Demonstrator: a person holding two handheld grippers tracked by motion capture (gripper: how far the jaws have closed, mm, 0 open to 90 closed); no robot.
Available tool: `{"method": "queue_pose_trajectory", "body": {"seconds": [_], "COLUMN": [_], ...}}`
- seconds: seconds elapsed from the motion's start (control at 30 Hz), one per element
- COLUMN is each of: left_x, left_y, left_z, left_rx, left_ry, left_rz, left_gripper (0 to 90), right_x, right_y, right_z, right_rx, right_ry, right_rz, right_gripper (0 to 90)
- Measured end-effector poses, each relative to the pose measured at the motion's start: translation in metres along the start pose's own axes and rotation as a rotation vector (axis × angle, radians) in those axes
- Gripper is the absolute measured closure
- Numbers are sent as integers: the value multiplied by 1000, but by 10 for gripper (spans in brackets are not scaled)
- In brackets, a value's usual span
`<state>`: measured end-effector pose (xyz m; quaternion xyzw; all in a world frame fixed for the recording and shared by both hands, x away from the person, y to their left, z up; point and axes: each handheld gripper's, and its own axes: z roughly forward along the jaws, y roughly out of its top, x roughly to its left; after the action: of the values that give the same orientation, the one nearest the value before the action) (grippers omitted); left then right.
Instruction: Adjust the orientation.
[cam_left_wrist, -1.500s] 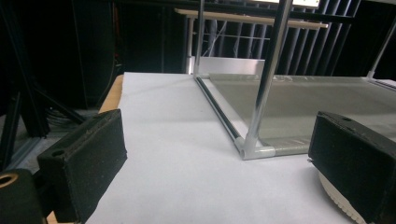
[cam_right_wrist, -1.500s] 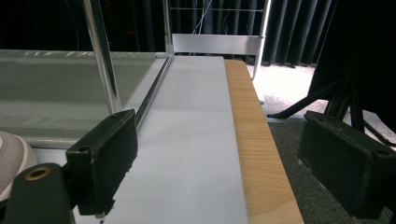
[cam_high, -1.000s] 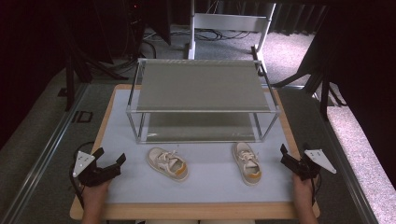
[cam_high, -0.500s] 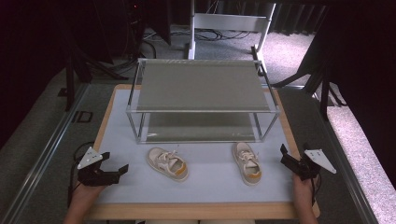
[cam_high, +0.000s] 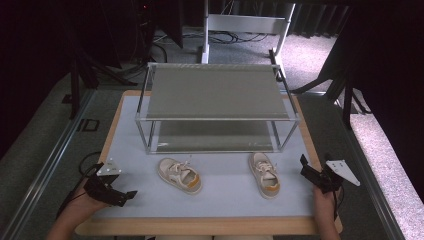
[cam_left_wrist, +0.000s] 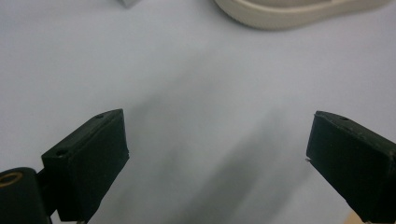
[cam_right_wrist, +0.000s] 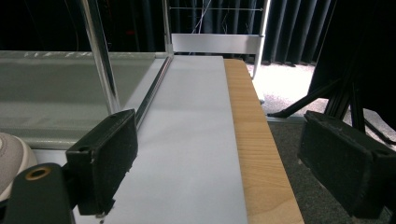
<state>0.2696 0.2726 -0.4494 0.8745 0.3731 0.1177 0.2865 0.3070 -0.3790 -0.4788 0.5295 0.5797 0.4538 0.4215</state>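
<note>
Two small white sneakers with orange heels lie on the pale mat in front of a two-shelf metal rack (cam_high: 215, 107). The left sneaker (cam_high: 180, 175) is angled; the right sneaker (cam_high: 264, 175) points toward the rack. My left gripper (cam_high: 125, 197) is open near the mat's front left corner, jaws turned toward the left sneaker. In the left gripper view the gripper (cam_left_wrist: 219, 154) hangs over bare mat, with a sneaker's sole (cam_left_wrist: 299, 11) at the top edge. My right gripper (cam_high: 306, 170) is open beside the right sneaker; in its own view (cam_right_wrist: 219, 158) a sneaker toe (cam_right_wrist: 11, 158) shows at the left.
Both rack shelves are bare, and a rack leg (cam_right_wrist: 100, 56) stands just ahead of the right gripper. The table's wooden edge (cam_right_wrist: 257, 140) runs along the right, with dark floor and stands beyond. Bare mat (cam_high: 225, 195) lies between the sneakers and the front edge.
My left gripper has shifted slightly right and toward the near edge, turning its jaws toward the left sneaker. The right gripper and both sneakers have not moved.
</note>
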Motion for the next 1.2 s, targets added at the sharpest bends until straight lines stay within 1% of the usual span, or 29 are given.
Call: {"method": "queue_pose_trajectory", "body": {"seconds": [0.07, 0.1, 0.17, 0.2, 0.23, 0.27, 0.3, 0.33, 0.4, 0.43, 0.47, 0.5, 0.6, 0.67, 0.73, 0.8, 0.93, 1.0, 1.07, 1.2], "left_x": [-1, -2, -4, -4, -4, -5, -5, -5, -7, -7, -8, -9, -12, -15, -16, -18, -20, -21, -21, -23], "left_y": [1, 2, 4, 5, 5, 8, 8, 9, 11, 11, 13, 14, 19, 22, 25, 28, 30, 31, 33, 41], "left_z": [0, 0, 0, 0, 0, -1, -1, -1, 1, 1, 2, 3, 5, 6, 7, 8, 9, 11, 10, 10], "left_rx": [45, 75, 124, 141, 141, 183, 206, 230, 276, 276, 315, 335, 428, 483, 522, 563, 611, 623, 611, 586], "left_ry": [-19, -25, -20, -20, -20, -21, -28, -37, -14, -14, -19, -11, -6, -11, -18, -10, -33, -45, -45, -53], "left_rz": [23, 37, 62, 69, 69, 99, 100, 107, 118, 118, 127, 132, 155, 161, 156, 155, 147, 141, 145, 139], "left_gripper": [56, 59, 59, 59, 59, 59, 115, 116, 116, 116, 116, 116, 116, 115, 115, 115, 115, 115, 115, 115], "right_x": [0, 0, 0, 0, 0, 0, 0, 0, 0, 0, 0, 0, 0, 0, 0, 0, 0, 0, 0, 0], "right_y": [0, 0, 0, 0, 0, 0, 0, 0, 0, 0, 0, 0, 0, 0, 0, 0, 0, 0, 0, 0], "right_z": [0, 0, 0, 0, 0, 0, 0, 0, 0, 0, 0, 0, 0, 0, 0, 0, 0, 0, 0, 0], "right_rx": [0, 1, 1, 1, 1, 1, 1, 2, 1, 1, 1, 1, 1, 1, 1, 0, -1, 0, 0, 0], "right_ry": [0, 0, -1, 0, 0, 0, 0, 0, -1, -1, 0, -1, -1, 0, 0, -1, 0, 0, 0, 0], "right_rz": [0, 1, 2, 1, 1, 1, 0, 0, 1, 1, 1, 3, 3, 2, 3, 4, 4, 5, 6, 5], "right_gripper": [119, 119, 119, 119, 119, 119, 119, 119, 119, 119, 119, 119, 119, 119, 119, 119, 119, 119, 119, 119]}}
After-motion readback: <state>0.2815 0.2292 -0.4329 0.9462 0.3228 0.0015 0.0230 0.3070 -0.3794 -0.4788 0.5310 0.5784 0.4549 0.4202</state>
